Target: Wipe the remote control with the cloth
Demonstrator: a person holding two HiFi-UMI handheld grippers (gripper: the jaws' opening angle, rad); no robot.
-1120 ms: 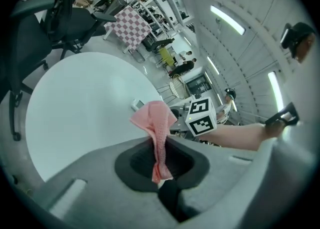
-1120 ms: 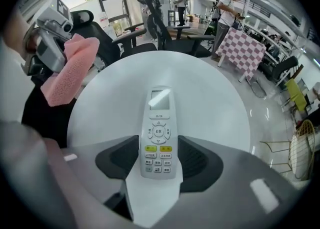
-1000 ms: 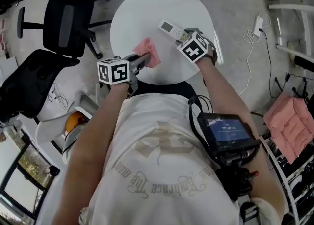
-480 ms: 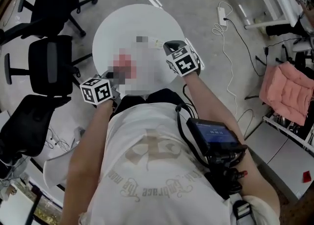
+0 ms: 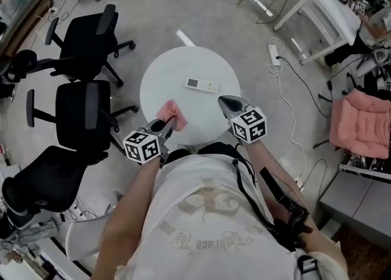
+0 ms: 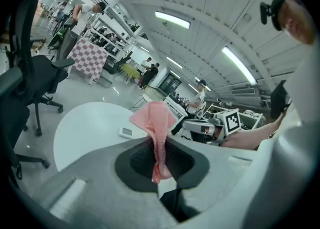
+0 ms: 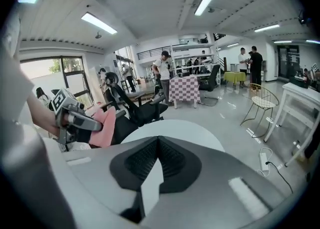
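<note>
My left claw (image 5: 165, 124) shows at the lower left of centre in the head view, clamped on the pink cloth (image 5: 172, 114). In the left gripper view the cloth is pinched between the pads. A loose fold stands up past the tips and a short tail hangs down behind them. The cloth hangs over the near edge of the round white table (image 5: 183, 58), and from the right gripper view it looks clear of the tabletop.

My right claw (image 5: 223, 100) sits just right of centre in the head view, over the table's near right rim. Its jaws are fully together and empty: in the right gripper view the ribbed pads meet along one line with nothing between them.

The remote (image 5: 201, 84) lies flat on the table, slightly above the middle of the head view, with its small display at the left end. It is well apart from both claws and from the cloth. Black office chairs (image 5: 85, 114) stand on the grey floor at the left of that frame
</note>
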